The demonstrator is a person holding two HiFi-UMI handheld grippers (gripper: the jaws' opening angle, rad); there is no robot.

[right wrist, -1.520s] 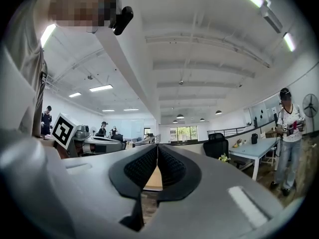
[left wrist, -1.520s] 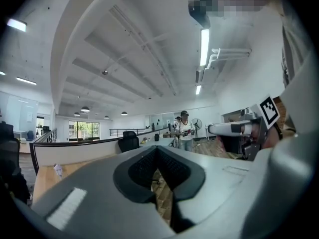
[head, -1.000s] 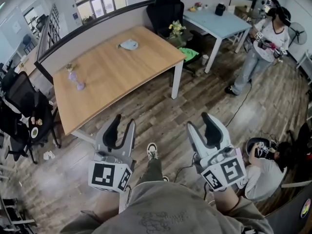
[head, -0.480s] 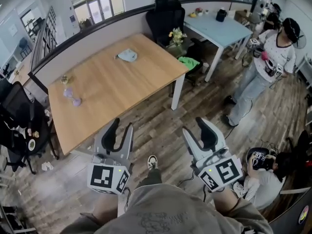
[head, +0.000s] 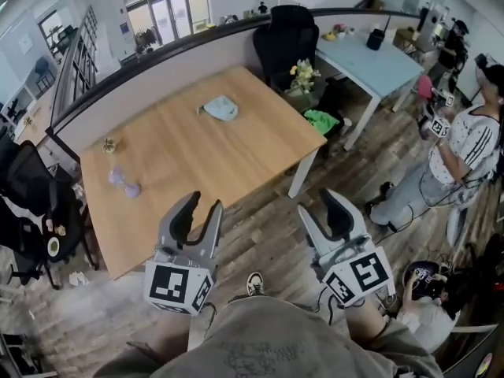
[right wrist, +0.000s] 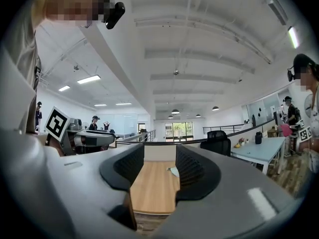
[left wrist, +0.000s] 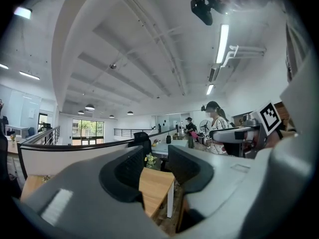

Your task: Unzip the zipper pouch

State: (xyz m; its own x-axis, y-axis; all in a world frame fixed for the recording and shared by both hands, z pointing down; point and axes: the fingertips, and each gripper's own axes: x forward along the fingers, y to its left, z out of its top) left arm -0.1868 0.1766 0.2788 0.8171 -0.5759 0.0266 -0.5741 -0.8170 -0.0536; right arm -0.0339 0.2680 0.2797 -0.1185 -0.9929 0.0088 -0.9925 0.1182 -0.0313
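Smooth matt wood table, grainy plank floor, cloth pouch.

Pouch on table, toward far edge; small object near left end; chair behind; second table further right.

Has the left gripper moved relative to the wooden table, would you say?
Yes. The left gripper has come forward toward the wooden table; its tips now overlap the near edge.

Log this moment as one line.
stage: not started | left gripper: open, empty | right gripper: open, empty | zipper pouch: on wooden table, untouched, apart from both grippers
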